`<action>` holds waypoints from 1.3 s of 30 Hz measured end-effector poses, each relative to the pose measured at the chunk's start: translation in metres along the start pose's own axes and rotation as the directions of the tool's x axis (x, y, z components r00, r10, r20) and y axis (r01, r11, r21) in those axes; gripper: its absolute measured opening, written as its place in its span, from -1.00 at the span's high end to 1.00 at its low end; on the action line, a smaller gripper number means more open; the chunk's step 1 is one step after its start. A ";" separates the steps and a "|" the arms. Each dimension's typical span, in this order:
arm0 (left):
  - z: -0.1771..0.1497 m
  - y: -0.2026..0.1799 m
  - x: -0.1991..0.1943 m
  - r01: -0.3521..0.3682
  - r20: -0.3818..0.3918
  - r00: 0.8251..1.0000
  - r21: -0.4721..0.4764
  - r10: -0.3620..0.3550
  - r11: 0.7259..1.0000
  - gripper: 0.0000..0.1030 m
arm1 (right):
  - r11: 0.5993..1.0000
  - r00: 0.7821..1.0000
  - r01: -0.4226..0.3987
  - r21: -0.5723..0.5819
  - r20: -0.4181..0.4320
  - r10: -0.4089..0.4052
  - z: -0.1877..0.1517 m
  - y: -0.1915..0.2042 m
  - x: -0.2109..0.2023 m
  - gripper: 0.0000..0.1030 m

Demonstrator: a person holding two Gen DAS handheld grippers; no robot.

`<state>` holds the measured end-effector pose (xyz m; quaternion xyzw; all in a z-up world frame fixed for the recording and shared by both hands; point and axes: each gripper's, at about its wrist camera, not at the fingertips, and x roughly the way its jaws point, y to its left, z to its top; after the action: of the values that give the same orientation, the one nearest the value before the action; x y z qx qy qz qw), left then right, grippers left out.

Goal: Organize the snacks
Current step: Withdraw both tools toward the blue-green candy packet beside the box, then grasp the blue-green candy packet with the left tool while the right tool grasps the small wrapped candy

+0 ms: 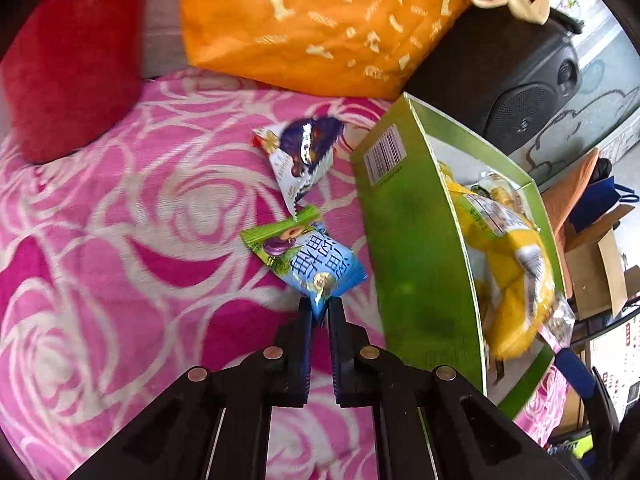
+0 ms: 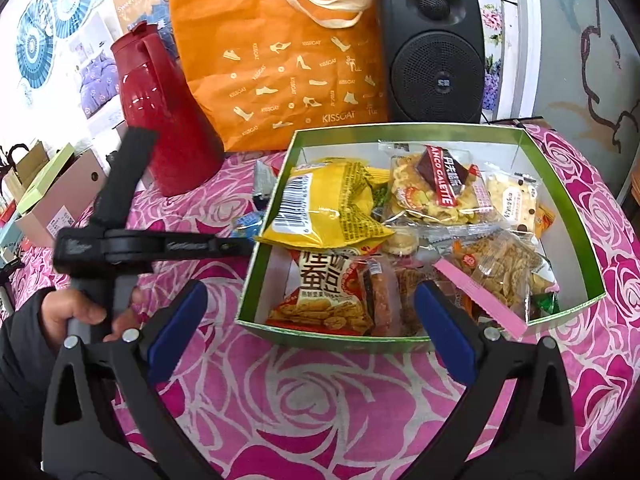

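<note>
left wrist view: the left gripper (image 1: 319, 304) pinches the crinkled foil corner of a blue-and-green snack packet (image 1: 306, 258), fingers nearly together, over a pink rose-patterned cloth (image 1: 120, 220). a glossy purple-and-white packet (image 1: 302, 152) lies just beyond it. the green cardboard box (image 1: 416, 240) stands beside them.

right wrist view: the right gripper (image 2: 308, 320) hangs wide apart and holds nothing, its blue pads (image 2: 176, 328) near the box's front wall. the box is filled with shiny plastic packets, among them a yellow bag (image 2: 324, 208).
</note>
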<state>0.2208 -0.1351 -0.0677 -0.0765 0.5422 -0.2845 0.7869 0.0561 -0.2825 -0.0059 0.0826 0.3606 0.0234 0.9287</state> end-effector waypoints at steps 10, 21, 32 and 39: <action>-0.057 0.063 -0.093 -0.106 0.128 0.985 -0.104 0.119 0.989 0.90 | 0.991 0.994 -0.104 -0.080 0.020 0.106 0.027 0.047 0.004 -1.00; -0.059 0.062 -0.099 -0.072 0.151 0.985 -0.065 0.082 0.995 0.25 | 0.968 0.994 -0.081 -0.236 -0.085 0.063 0.092 0.089 0.086 -0.23; -0.019 0.041 -0.055 -0.019 0.096 0.995 -0.019 0.020 1.000 0.25 | 0.930 0.963 -0.042 -0.366 -0.262 -0.060 0.096 0.094 0.175 0.17; -0.015 0.045 -0.026 -0.008 0.052 0.999 -0.028 0.010 1.000 0.32 | 0.925 0.960 -0.014 -0.380 -0.264 -0.094 0.092 0.086 0.174 1.00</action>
<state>0.2169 -0.0814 -0.0718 -0.0923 0.5259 -0.2714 0.8008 0.2482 -0.1925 -0.0408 -0.1097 0.4776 0.0848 0.8676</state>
